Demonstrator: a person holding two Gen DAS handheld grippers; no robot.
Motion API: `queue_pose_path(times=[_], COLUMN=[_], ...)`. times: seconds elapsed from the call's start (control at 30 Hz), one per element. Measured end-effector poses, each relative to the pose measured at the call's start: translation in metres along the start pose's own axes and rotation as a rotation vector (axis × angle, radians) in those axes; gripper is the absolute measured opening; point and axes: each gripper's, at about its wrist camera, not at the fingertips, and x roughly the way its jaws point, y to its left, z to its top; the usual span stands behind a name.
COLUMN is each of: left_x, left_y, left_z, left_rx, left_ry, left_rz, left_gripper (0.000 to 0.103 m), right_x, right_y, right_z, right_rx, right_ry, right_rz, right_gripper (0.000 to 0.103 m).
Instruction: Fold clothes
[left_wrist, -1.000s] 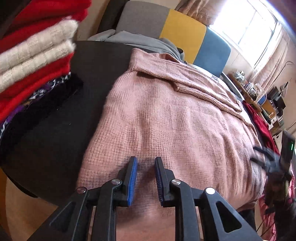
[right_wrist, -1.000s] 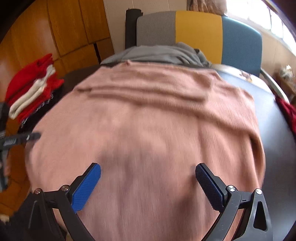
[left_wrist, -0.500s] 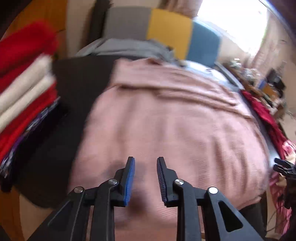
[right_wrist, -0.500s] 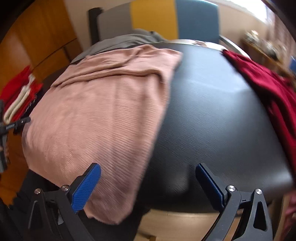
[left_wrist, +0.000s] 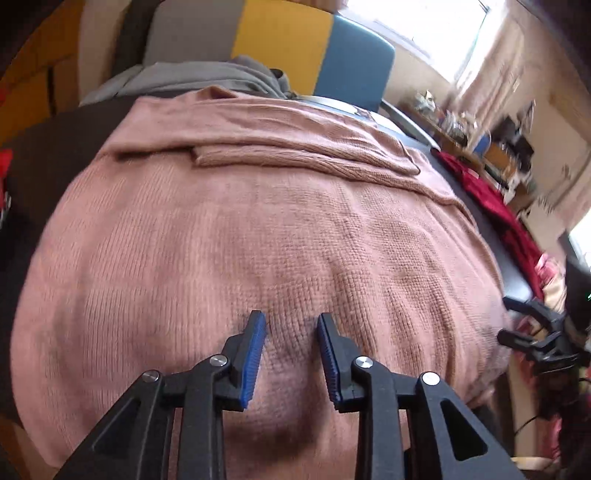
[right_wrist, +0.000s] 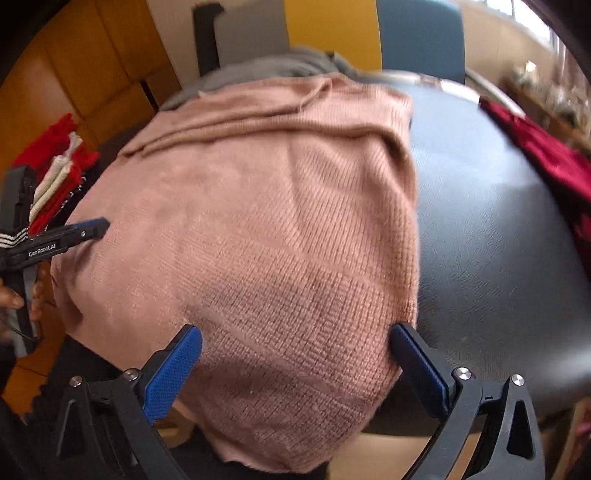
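A pink knitted sweater (left_wrist: 258, 229) lies spread on the dark round table (right_wrist: 498, 240), its sleeves folded across the far part, its near hem hanging over the table's front edge. My left gripper (left_wrist: 291, 325) hovers over the sweater's near middle. Its jaws are opening, with a narrow gap and no cloth pinched between them. In the right wrist view the sweater (right_wrist: 280, 221) fills the middle. My right gripper (right_wrist: 295, 332) stands wide open over its near right corner, the right finger at the sweater's side edge. The left gripper (right_wrist: 85, 229) shows at the sweater's left edge, held by a hand.
A stack of folded red and cream clothes (right_wrist: 55, 173) sits at the table's left. A dark red garment (right_wrist: 546, 155) lies at the right. A grey garment (right_wrist: 266, 70) lies behind the sweater, in front of a grey, yellow and blue chair back (left_wrist: 280, 40).
The left view has swung right, so the folded stack has left its frame, and the left jaws stand a little wider. The right view swung right over bare table, then back over the sweater.
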Motion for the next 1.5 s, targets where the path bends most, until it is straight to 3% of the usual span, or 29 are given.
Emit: queue_pose_path(times=[0.13,0.23,0.4,0.5,0.63,0.73,0.87,0.97,1.07,1.17,1.27,1.4,1.5], left_x=[-0.006,-0.009,0.003,0.022,0.058,0.077,0.096,0.097,0.097,0.084,0.057,0.036,0.044], left_y=[0.005,-0.006,-0.025,-0.040,-0.057,-0.056,-0.045,-0.048,-0.048,-0.043,-0.039,-0.025,-0.010], left_z=[0.012,0.038,0.090,0.107,0.120,0.123,0.116,0.114,0.116,0.119,0.118,0.132,0.146], left_rx=[-0.025,0.047,0.123,0.174,0.243,0.229,0.234,0.246,0.232,0.157,0.147,0.137,0.106], left_ry=[0.027,-0.032,-0.096,-0.092,-0.068,-0.064,-0.080,-0.079,-0.073,-0.057,-0.141,-0.226,-0.214], left_rz=[-0.035,-0.029,-0.037,-0.045,-0.035,0.005,0.032,0.047,0.033,-0.021,-0.039,-0.020,0.019], left_gripper=[0.030,0.034,0.036,0.037,0.038,0.038,0.037,0.037,0.037,0.037,0.038,0.040,0.040], right_x=[-0.002,-0.008,-0.003,0.010,0.032,0.055,0.057,0.054,0.055,0.054,0.049,0.029,0.020], right_y=[-0.004,-0.007,-0.008,-0.024,-0.052,-0.067,-0.094,-0.107,-0.108,-0.106,-0.097,-0.063,-0.041], right_z=[0.001,0.021,0.066,0.089,0.109,0.121,0.120,0.113,0.115,0.117,0.120,0.133,0.154], right_rx=[-0.002,0.064,0.103,0.223,0.414,0.512,0.638,0.715,0.703,0.681,0.640,0.475,0.375], right_ry=[-0.009,-0.032,-0.170,-0.253,-0.256,-0.263,-0.387,-0.458,-0.446,-0.415,-0.345,-0.344,-0.369], right_rz=[-0.008,0.052,0.098,0.136,0.281,0.275,0.275,0.271,0.244,0.223,0.213,0.161,0.149], right_gripper=[0.103,0.103,0.103,0.103,0.103,0.103,0.102,0.095,0.090,0.091,0.096,0.102,0.103])
